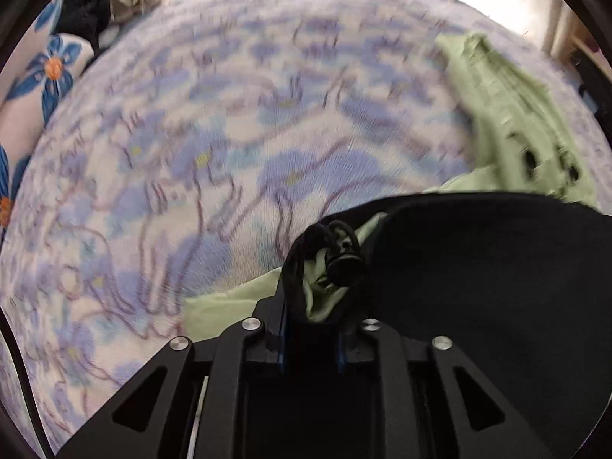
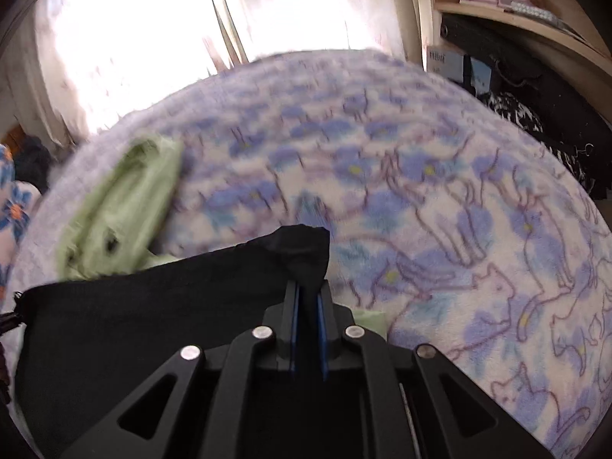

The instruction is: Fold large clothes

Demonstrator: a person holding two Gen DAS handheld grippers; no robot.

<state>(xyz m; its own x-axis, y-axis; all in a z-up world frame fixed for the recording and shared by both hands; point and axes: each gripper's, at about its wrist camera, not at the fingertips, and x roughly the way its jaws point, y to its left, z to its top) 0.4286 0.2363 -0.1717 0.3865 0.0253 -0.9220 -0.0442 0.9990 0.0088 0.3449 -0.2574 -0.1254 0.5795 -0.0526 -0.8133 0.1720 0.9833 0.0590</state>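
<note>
A: Holding the black garment [image 2: 153, 306] at two spots along one edge, both tools are clamped on cloth. It hangs stretched between them, just above the flowered blanket [image 2: 440, 191] on the bed.

B: And the jaws?

A: The right gripper [image 2: 308, 287] is nipped onto a bunched black corner, with cloth filling the narrow gap. The left gripper [image 1: 317, 287] is pinched onto the other end, where a drawstring with a toggle [image 1: 344, 264] sits, and a wad of pale green cloth is caught in the bite too.

B: How will it handle?

A: Soft and light, I'd judge; it drapes limply and sags between the grips. Thin fabric like this could slip if only the tip is caught, so corners and the thick hem are the places to hold.

B: Anything else nearby?

A: A light green garment [image 2: 114, 206] lies crumpled on the blanket beyond, partly under the black one. Bright curtains [image 2: 153, 30] hang behind the bed.
</note>
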